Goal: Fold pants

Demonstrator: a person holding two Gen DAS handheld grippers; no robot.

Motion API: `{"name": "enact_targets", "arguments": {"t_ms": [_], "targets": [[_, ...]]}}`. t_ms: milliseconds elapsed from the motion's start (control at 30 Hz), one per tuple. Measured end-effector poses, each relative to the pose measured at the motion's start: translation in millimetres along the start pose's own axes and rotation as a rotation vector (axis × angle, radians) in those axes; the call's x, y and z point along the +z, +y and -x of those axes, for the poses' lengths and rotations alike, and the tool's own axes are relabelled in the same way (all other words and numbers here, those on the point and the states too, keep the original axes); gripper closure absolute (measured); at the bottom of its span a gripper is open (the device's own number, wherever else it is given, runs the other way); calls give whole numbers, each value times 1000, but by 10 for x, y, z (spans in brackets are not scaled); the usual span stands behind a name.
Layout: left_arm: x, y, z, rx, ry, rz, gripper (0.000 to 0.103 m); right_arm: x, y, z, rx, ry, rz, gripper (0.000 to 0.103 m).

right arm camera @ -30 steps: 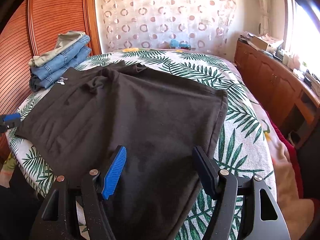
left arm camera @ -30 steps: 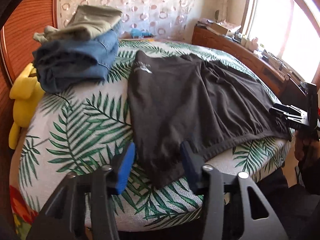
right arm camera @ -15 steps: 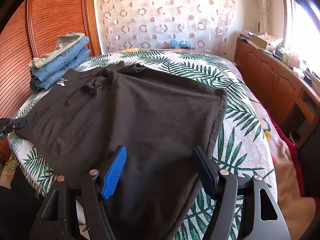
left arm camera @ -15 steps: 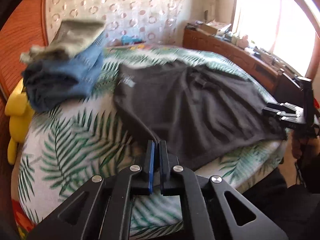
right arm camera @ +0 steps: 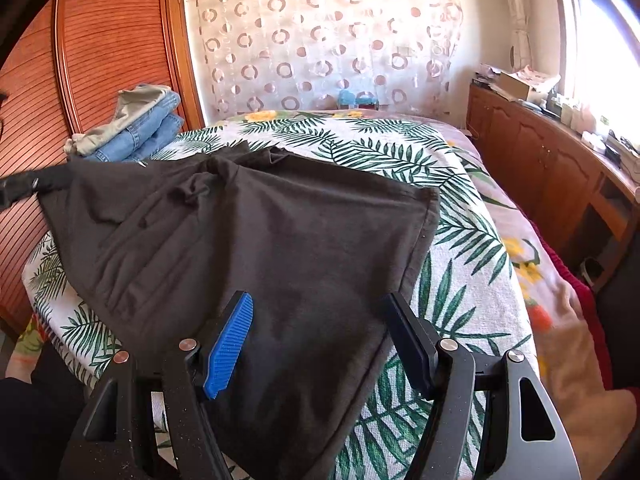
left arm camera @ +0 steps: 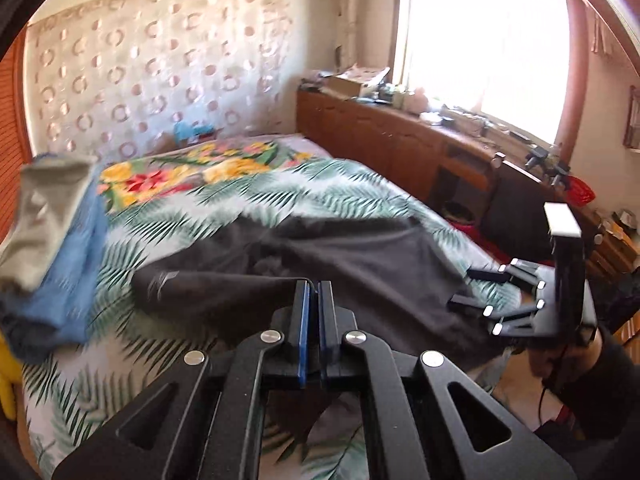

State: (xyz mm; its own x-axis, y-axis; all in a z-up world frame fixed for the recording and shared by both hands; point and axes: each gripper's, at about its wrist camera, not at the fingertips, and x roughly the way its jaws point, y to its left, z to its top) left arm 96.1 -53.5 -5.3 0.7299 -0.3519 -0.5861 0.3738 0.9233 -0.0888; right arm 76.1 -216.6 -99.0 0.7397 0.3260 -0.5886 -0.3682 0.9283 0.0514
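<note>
Left tongs (left arm camera: 314,300) clamped tight on a lifted edge of the black pants (right arm camera: 256,240), low centre of the left wrist view. Right tongs (right arm camera: 320,344) gaping wide over the pants' near part, pads clear of cloth. Pants spread mid-frame across the leaf-print bed (right arm camera: 460,280). Folded jeans stack (right arm camera: 140,132) upper left; wooden cabinets (right arm camera: 540,160) far right.

Blurred stack of folded clothes (left arm camera: 52,240)
</note>
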Motion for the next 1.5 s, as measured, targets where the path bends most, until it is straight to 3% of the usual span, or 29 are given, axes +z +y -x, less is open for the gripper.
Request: {"name": "enact_targets", "arguments": {"t_ms": [267, 600, 633, 700, 733, 800, 867, 1067, 1500], "targets": [[296, -232, -213, -61, 1, -42, 98, -24, -80, 83, -5, -8, -19, 33], [214, -307, -259, -33, 17, -55, 96, -21, -92, 90, -5, -9, -31, 33], [201, -289, -238, -25, 17, -52, 92, -18, -87, 88, -5, -10, -30, 33], [194, -268, -194, -13, 10, -44, 61, -14, -82, 91, -6, -12, -26, 33], [181, -244, -164, -8, 3, -38, 54, -11, -79, 91, -7, -12, -24, 33], [154, -186, -95, -12, -10, -22, 30, -3, -65, 89, -9, -13, -19, 33], [135, -134, -58, 2, -24, -11, 23, 1, -57, 86, -10, -13, -18, 33], [-8, 24, 20, 37, -31, 20, 22, 13, -27, 84, -2, -15, -13, 33], [-490, 217, -301, 69, 110, 58, 23, 75, 161, 114, 34, -39, 18, 33]]}}
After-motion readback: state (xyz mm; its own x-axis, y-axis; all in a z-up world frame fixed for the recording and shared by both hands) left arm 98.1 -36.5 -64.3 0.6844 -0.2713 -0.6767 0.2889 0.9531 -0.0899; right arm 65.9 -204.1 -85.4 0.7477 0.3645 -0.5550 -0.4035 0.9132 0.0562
